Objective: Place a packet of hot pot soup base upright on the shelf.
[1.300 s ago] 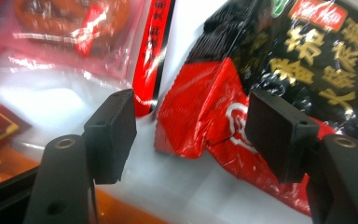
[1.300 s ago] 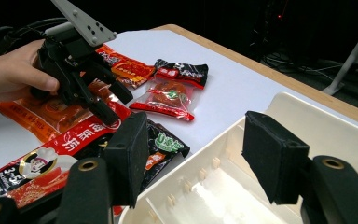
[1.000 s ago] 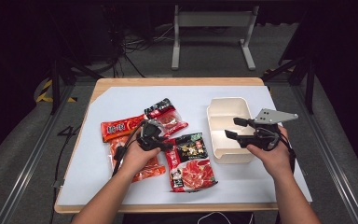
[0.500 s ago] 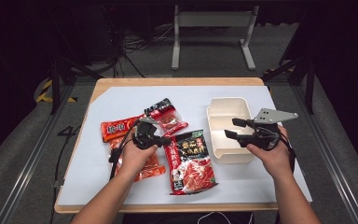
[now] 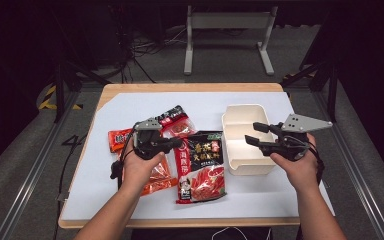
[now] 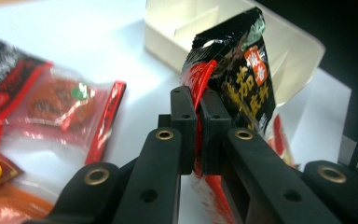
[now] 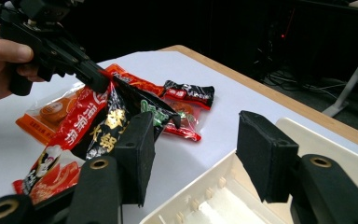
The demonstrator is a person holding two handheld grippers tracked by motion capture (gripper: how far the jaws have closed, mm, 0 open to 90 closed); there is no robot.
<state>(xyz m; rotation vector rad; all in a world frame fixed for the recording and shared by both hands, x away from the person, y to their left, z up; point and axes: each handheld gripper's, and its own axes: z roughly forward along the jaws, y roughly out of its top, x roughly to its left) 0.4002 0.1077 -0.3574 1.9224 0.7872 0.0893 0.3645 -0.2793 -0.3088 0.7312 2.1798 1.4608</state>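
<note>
Since the earlier frame your left gripper (image 5: 176, 143) has clamped and lifted the black-and-red packet (image 5: 202, 167); the white box (image 5: 245, 165) lies right, beside your gaping, empty right gripper (image 5: 254, 135)

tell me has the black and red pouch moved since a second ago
Yes. The left gripper has pinched the pouch and raised its upper edge off the mat, toward the white box.

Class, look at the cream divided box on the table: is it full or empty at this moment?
Empty. The cream divided box shows bare compartments in the high view and bare floor in the right gripper view; every snack packet lies outside it.
</note>
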